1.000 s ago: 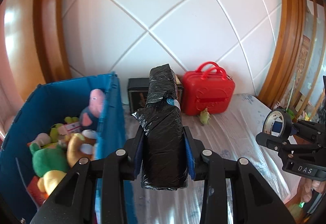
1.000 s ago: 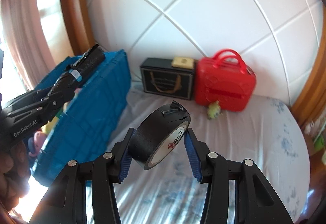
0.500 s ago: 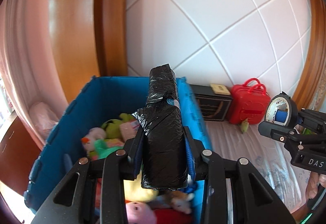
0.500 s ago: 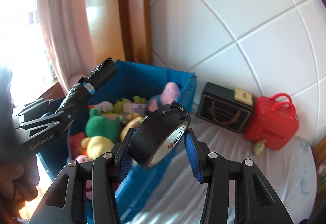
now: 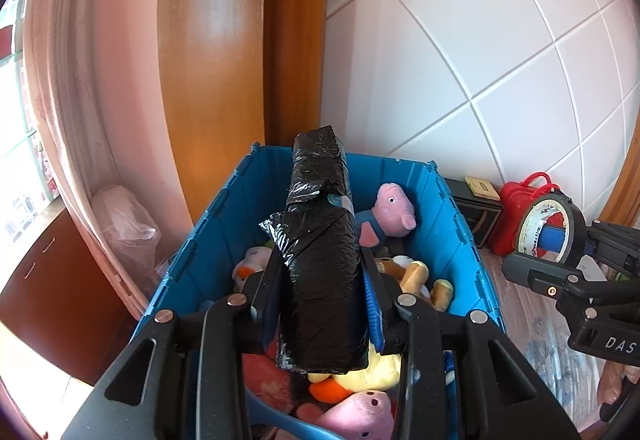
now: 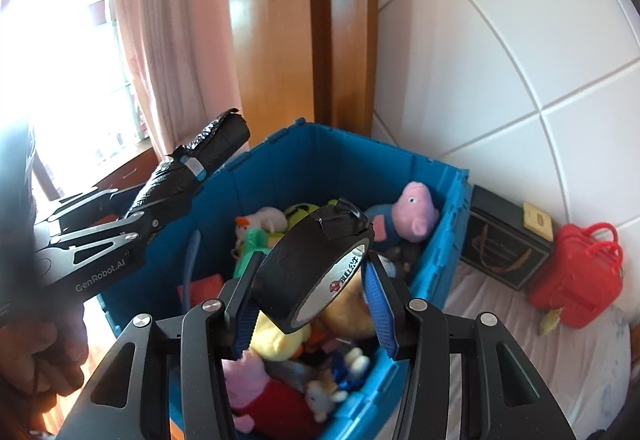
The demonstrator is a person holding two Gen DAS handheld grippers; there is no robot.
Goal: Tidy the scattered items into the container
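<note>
Carry step, both loads over the blue bin (image 5: 440,208). Left tongs (image 5: 322,300) clamped the black-wrapped bundle (image 5: 320,260); right tongs (image 6: 310,304) gripped the tape roll (image 6: 304,276). We judged releasing next, clear of the walls, onto the plush toys (image 6: 400,216).

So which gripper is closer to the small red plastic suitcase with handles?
The right gripper. It holds its black tape roll over the blue bin's side nearest the red suitcase. The left gripper, holding a black wrapped bundle, is over the bin's far side.

The black roll (image 5: 324,264) hides toys behind it; the crate's (image 5: 448,216) near wall is cut off.
</note>
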